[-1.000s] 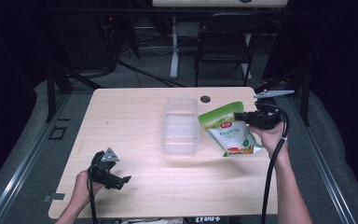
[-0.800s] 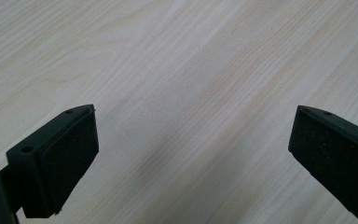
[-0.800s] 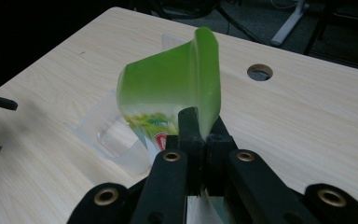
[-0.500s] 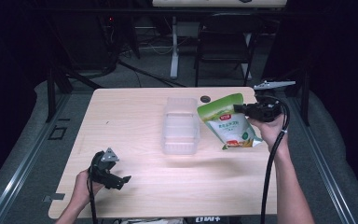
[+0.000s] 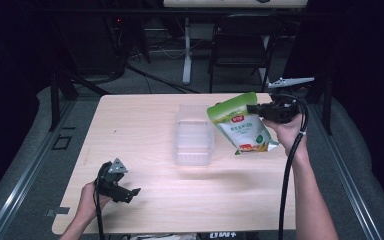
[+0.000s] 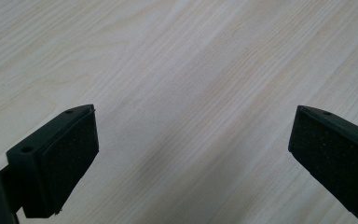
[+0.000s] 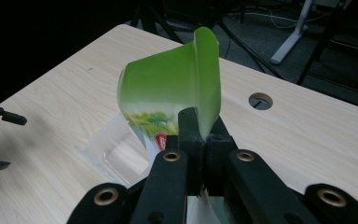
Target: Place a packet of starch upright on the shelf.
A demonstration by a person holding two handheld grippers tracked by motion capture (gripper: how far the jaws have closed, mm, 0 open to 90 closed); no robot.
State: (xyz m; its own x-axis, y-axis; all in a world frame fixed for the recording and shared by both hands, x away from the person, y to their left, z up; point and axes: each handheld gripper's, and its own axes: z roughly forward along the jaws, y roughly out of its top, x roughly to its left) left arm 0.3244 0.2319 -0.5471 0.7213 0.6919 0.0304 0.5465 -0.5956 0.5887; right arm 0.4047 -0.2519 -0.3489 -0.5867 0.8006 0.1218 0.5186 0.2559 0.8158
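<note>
My right tongs (image 5: 252, 107) were clamped tight on the top edge of the green pouch (image 5: 240, 127), pinching its sealed rim, and the pouch hung tilted in the air above the worktop (image 5: 145, 120), just to the right of the clear plastic tray (image 5: 194, 135). In the right gripper view the pouch (image 7: 172, 88) bulged out beyond my closed jaws, with the tray (image 7: 112, 156) lying below it. My left tongs (image 5: 130, 192) gaped wide with nothing between them — bare wood under the pads (image 6: 67, 156) — near the front left corner. Since a second before, my right hand had lifted the pouch a little higher off the worktop; the left had stayed put. The pouch carried a small red logo and some printed lines — too small to read.
</note>
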